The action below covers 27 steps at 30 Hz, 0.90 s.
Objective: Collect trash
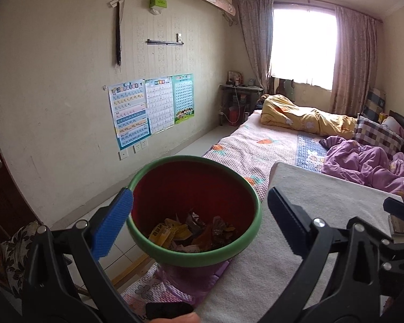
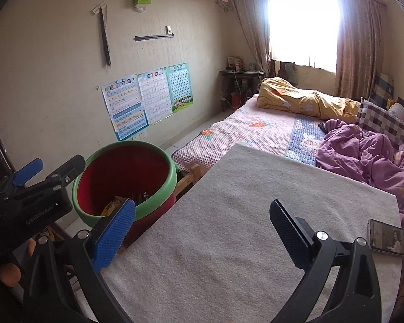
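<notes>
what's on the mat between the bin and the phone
Nothing: in the right wrist view the grey mat lies bare between the bin and the phone.

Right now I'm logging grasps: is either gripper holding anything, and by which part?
Nothing is held. The left gripper is open around the trash bin; the right gripper is open above the grey mat.
</notes>
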Available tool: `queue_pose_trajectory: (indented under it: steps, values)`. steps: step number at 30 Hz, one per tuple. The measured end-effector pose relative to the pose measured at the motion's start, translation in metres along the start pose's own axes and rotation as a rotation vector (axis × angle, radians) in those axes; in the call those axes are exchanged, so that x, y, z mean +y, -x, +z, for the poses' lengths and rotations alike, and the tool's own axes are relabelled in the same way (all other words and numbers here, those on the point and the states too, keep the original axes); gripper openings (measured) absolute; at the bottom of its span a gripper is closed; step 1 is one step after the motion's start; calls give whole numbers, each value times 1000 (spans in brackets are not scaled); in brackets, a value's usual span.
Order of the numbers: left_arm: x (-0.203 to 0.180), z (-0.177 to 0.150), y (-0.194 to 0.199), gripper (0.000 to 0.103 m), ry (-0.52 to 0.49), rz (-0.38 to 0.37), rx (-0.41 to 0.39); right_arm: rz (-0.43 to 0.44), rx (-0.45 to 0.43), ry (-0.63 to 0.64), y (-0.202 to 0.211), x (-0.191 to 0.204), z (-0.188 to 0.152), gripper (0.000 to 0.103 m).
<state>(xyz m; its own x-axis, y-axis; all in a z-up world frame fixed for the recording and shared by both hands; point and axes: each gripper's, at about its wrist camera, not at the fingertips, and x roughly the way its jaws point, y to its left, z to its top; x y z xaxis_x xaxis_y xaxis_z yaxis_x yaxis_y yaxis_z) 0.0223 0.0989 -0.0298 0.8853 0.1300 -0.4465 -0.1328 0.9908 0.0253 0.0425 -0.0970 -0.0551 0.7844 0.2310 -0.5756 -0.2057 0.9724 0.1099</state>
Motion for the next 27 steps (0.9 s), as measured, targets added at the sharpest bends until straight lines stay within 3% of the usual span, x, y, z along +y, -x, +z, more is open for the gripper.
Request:
queue_pose_trajectory:
  steps: [12,27]
  values:
    - [17,1,50,98,69,145,-27,123,-75,96,29,18,21,96]
    - [1,3,49,98,46,129,-19,135,-74,78,32,10,21,96]
